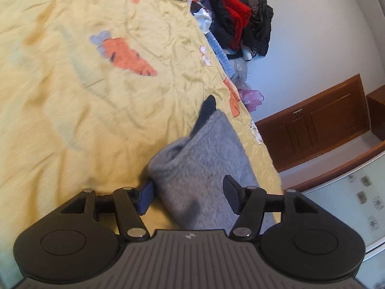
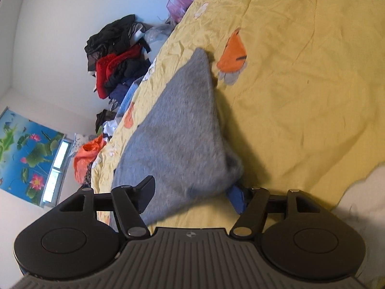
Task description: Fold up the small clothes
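The left tongs (image 1: pixel 190 195) stand apart, with the near end of the grey knit garment (image 1: pixel 199 163) lying between the fingers; neither pad visibly presses on the fabric, so the piece is not clamped. The right tongs (image 2: pixel 192 193) are likewise apart over the same grey knit garment (image 2: pixel 178 125), whose near edge passes between the fingers without a visible pinch. The garment rests on the yellow bedcover (image 1: pixel 84 96), folded into a thick wedge that tapers away from both cameras, a dark tip showing at its far end in the left view. This placement suggests a completed fold set down on the bed. Farther off, a heap of unfolded clothes (image 1: pixel 238 21) lies beside the wall, probably awaiting the same treatment.
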{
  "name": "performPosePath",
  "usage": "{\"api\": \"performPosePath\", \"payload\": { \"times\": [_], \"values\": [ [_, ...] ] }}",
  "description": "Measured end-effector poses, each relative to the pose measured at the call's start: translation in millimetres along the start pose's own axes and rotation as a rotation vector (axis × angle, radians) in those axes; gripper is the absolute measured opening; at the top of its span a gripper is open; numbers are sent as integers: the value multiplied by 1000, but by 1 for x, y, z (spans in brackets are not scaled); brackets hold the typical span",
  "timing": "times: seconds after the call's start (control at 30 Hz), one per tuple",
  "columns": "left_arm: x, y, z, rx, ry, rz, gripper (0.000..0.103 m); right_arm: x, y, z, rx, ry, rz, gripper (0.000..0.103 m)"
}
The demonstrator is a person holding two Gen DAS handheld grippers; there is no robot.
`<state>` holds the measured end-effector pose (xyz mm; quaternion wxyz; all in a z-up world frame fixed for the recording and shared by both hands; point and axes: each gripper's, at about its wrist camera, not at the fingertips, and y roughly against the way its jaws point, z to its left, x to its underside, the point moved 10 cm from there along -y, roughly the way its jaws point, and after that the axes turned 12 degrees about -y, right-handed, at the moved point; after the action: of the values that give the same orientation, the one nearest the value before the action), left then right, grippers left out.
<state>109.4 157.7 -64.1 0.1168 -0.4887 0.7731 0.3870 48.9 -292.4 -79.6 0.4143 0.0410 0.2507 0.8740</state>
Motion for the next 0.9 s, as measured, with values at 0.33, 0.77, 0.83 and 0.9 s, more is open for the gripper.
{"api": "performPosePath", "payload": {
  "times": [0.33,0.77,0.83,0.9],
  "values": [
    [-1,-15,-1,-76,19,-5,5,-23,-60,9,41,13,38,11],
    [48,95,18,-30,-51,76,4,12,29,6,15,208,253,11],
    [63,99,36,-77,-81,142,6,28,34,2,60,265,310,13],
    [63,109,39,-74,-159,145,8,29,36,-6,138,278,320,29]
  ]
}}
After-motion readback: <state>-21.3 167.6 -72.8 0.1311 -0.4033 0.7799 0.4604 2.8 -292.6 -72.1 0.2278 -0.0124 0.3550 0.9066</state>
